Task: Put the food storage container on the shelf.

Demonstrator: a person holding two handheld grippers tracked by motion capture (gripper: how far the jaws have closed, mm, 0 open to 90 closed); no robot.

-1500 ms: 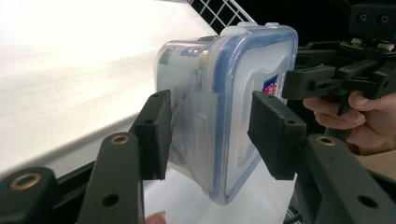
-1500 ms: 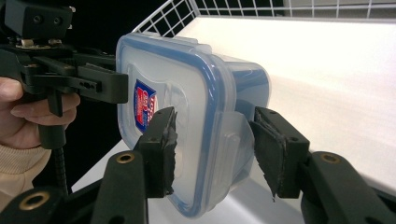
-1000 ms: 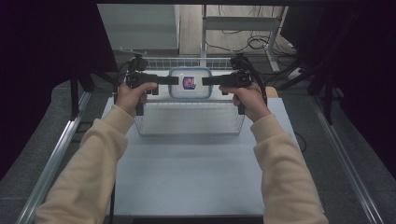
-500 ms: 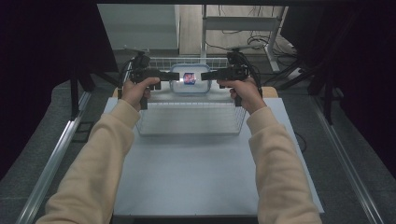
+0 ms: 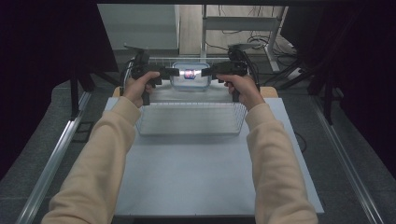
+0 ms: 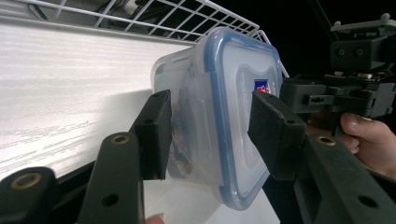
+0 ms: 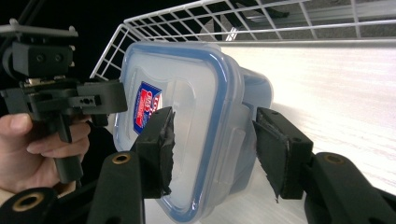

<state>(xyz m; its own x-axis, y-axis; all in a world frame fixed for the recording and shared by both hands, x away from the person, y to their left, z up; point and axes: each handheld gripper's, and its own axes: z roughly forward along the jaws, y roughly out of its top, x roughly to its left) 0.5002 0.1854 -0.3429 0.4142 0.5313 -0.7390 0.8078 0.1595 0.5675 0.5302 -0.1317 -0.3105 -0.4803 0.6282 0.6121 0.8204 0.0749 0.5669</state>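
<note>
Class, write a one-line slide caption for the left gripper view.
Left gripper clamps a lidded plastic container beside a wire basket.

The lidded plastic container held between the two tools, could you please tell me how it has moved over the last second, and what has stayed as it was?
The lidded plastic container has been carried away from the person, toward the far side of the wire basket, with the left tool and right tool travelling with it. Both tools stay clamped on its opposite ends. The basket and the white table have not shifted.
</note>
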